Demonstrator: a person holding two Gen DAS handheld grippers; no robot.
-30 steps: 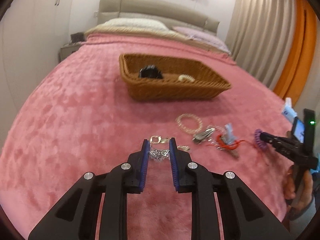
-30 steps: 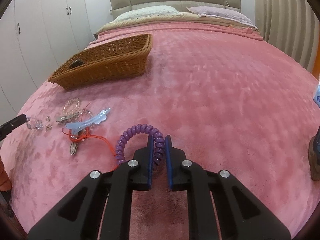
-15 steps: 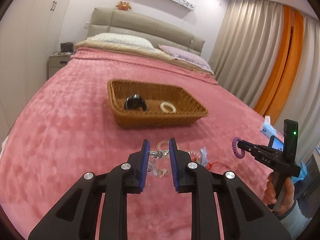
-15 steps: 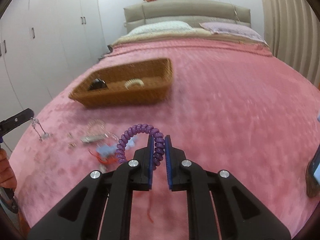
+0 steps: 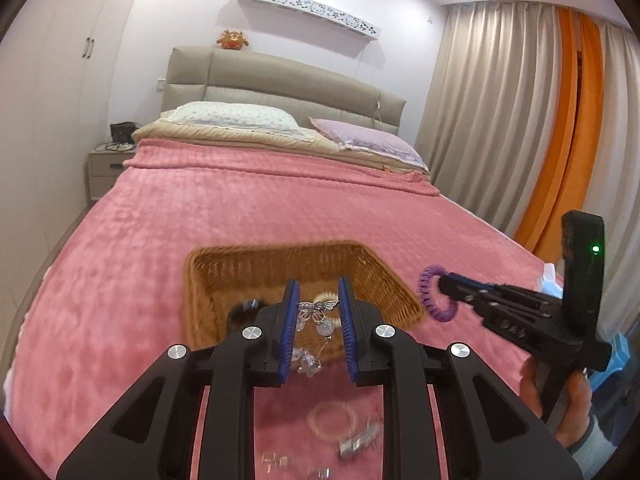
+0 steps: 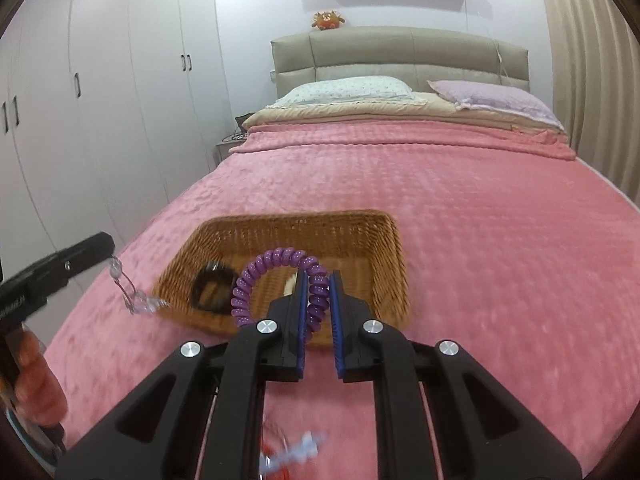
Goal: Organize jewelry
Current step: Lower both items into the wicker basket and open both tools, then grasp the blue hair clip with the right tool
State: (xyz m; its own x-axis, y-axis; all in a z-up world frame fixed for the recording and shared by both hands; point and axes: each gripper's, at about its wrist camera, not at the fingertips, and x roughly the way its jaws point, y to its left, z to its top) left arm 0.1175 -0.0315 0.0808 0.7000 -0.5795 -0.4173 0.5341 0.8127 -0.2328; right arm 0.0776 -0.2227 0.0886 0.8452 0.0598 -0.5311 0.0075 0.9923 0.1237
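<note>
Two black hand-held grippers with blue pads hang above a bed covered by one pink plush blanket [image 6: 460,240]. The left gripper [image 5: 319,306] is clamped on a silver butterfly-shaped ornament with clear beads [image 5: 318,312], its chain dangling below the pads in front of the near wall of the basket; from the right wrist view the same piece hangs from the tip of that gripper, just left of the basket's corner. The right gripper [image 6: 319,292] is closed on a purple spiral coil hair tie [image 6: 276,276], pinching one side of the loop while the rest arcs up and to the left. One rectangular brown woven wicker basket [image 6: 384,248] sits on the blanket ahead of both grippers; inside it lie two things, a black rounded item [image 6: 212,286], blurred, and a pale cream ring-shaped piece [image 5: 325,295] mostly hidden behind the pads. On the blanket below the left gripper lie one pale pink beaded bracelet [image 5: 333,420], one silver metal clip [image 5: 358,440] just beside it, and a few small clear pieces too blurred to count. A hand [image 5: 560,404] holds the right gripper's handle. Two pillows rest at the grey padded headboard [image 6: 400,52], with one small orange plush toy [image 6: 329,19] on top of it.
</note>
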